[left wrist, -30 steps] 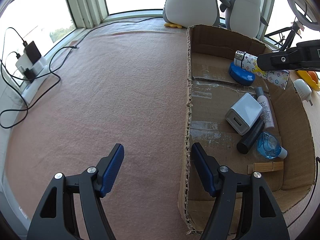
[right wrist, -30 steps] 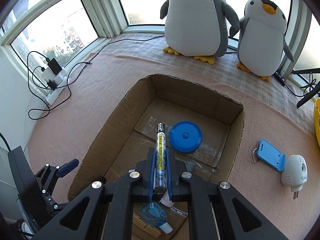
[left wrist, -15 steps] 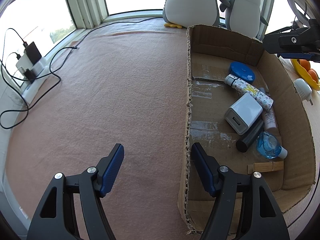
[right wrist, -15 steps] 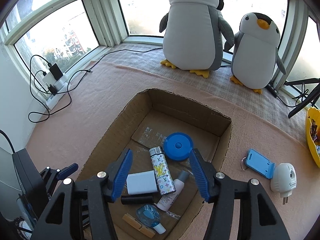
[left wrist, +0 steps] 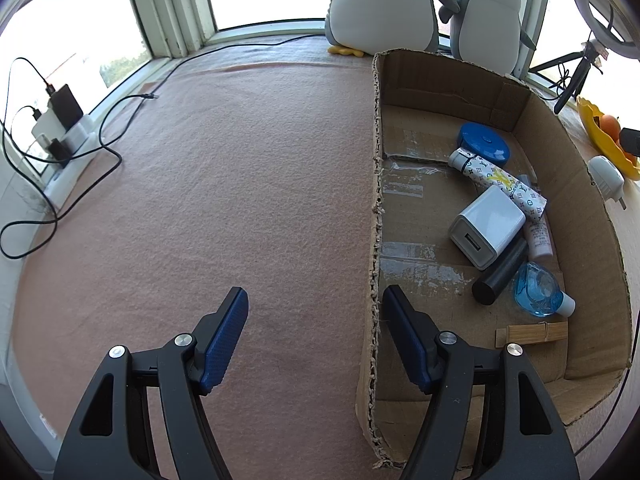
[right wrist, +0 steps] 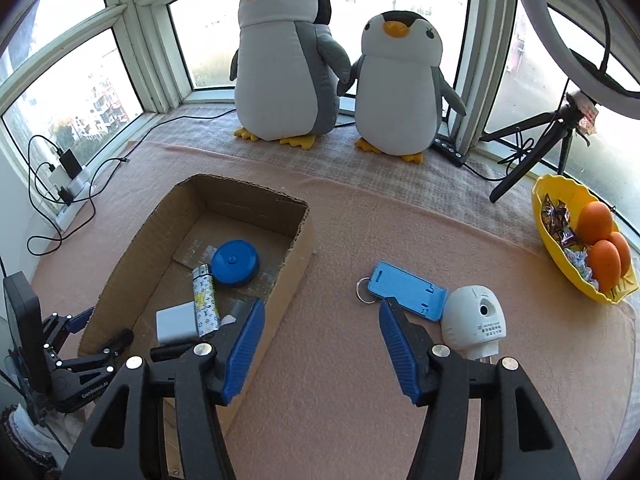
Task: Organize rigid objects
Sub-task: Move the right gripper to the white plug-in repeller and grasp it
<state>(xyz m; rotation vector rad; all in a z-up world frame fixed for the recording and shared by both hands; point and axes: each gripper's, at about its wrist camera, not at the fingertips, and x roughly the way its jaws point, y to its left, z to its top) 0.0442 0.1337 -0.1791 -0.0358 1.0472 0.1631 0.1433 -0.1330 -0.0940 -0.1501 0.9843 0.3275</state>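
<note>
With most of the small items already lying in the cardboard box point(right wrist: 298, 236), the step in hand is judged to be the fetch of the next loose item from the pink mat point(right wrist: 360, 360).

Box: open-topped, left of centre in the right wrist view. Inside are seen a blue round case point(right wrist: 235, 262) at the far end, a patterned lighter point(right wrist: 205, 300) just beside it, a white charger block point(right wrist: 176, 320), a black tube point(left wrist: 500, 276), a pale blue bottle point(left wrist: 540, 290) and a wooden clothespin point(left wrist: 532, 333) at the near end.

Still outside the box, on the mat to its right: a white plug-in device point(right wrist: 476, 320) and, touching it on the left, a blue phone stand point(right wrist: 408, 290) with a key ring.

Right gripper point(right wrist: 320, 348): jaws spread wide, nothing held, aimed at the mat between the box wall and the blue stand. Left gripper point(left wrist: 316, 340): jaws likewise apart and empty, straddling the left wall of the box at its near end.

Next move, as judged: the right gripper is to be carried forward and slightly right, lowered over the blue stand or the white device, and closed. The stand lies flat, so a low approach with one finger slid under an edge would probably be needed; the device is rounded and could slip.
</note>
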